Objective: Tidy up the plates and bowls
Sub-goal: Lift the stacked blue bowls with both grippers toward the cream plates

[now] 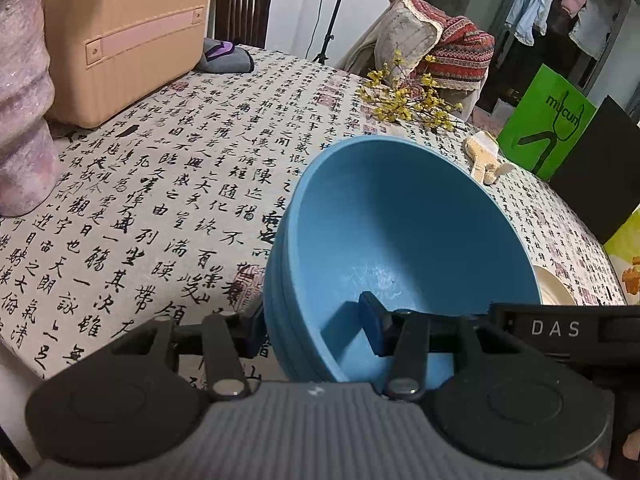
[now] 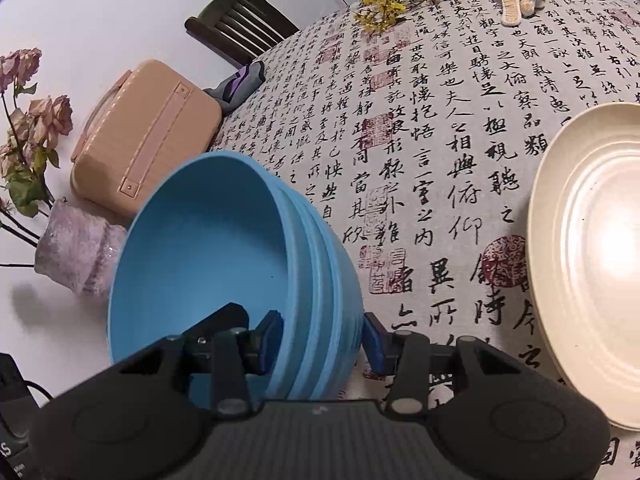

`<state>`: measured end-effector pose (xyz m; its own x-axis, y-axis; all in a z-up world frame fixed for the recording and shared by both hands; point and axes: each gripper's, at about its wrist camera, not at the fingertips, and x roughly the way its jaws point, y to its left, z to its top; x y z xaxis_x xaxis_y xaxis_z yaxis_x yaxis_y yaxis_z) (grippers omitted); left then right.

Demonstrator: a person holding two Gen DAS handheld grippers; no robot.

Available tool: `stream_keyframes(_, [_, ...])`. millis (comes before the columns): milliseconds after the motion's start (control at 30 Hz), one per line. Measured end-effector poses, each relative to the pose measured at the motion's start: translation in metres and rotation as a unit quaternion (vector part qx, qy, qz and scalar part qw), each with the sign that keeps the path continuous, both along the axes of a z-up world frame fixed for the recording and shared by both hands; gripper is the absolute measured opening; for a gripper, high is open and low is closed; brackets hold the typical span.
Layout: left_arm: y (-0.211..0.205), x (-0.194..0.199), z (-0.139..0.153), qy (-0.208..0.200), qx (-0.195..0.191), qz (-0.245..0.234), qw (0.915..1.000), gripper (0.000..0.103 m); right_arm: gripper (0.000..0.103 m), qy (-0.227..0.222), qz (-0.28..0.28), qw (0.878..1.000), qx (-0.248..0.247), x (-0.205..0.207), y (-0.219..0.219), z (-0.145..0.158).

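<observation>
Calligraphy-clothed bench is carrying a cream plate at its right edge while left gripper and right gripper are each clamping opposite walls of already-nested blue bowls, placement seemingly remaining.

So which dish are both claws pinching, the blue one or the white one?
The blue bowl stack. The right claw and left claw each clamp its rim, one finger inside, one outside. The cream plate lies untouched on the tablecloth.
</observation>
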<state>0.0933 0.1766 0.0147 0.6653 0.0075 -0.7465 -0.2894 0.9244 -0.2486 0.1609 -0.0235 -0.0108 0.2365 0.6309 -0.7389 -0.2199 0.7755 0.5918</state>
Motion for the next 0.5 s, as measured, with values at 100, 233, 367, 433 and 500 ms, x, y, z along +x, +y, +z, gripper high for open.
stream_keyframes(100, [-0.006,0.001,0.000,-0.002,0.007,-0.005,1.0000,0.048,0.043,0.003,-0.003,1.000,0.003,0.002,-0.007,-0.002])
stream_keyframes(233, [-0.014,0.002,-0.003,-0.003,0.010,-0.009,0.9999,0.048,0.043,0.005,-0.008,1.000,0.005,0.003,-0.014,-0.004])
stream_keyframes(367, [-0.019,0.005,-0.003,-0.005,0.010,-0.011,0.9999,0.048,0.043,0.003,-0.011,1.000,0.004,0.001,-0.019,-0.005])
stream_keyframes(433, [-0.022,0.006,-0.002,-0.008,0.010,-0.012,0.9999,0.048,0.043,-0.001,-0.014,1.000,0.004,0.001,-0.022,-0.004])
stream_keyframes(500, [-0.026,0.006,0.000,-0.009,0.010,-0.014,0.9998,0.048,0.043,-0.003,-0.017,1.000,0.006,0.001,-0.026,-0.003])
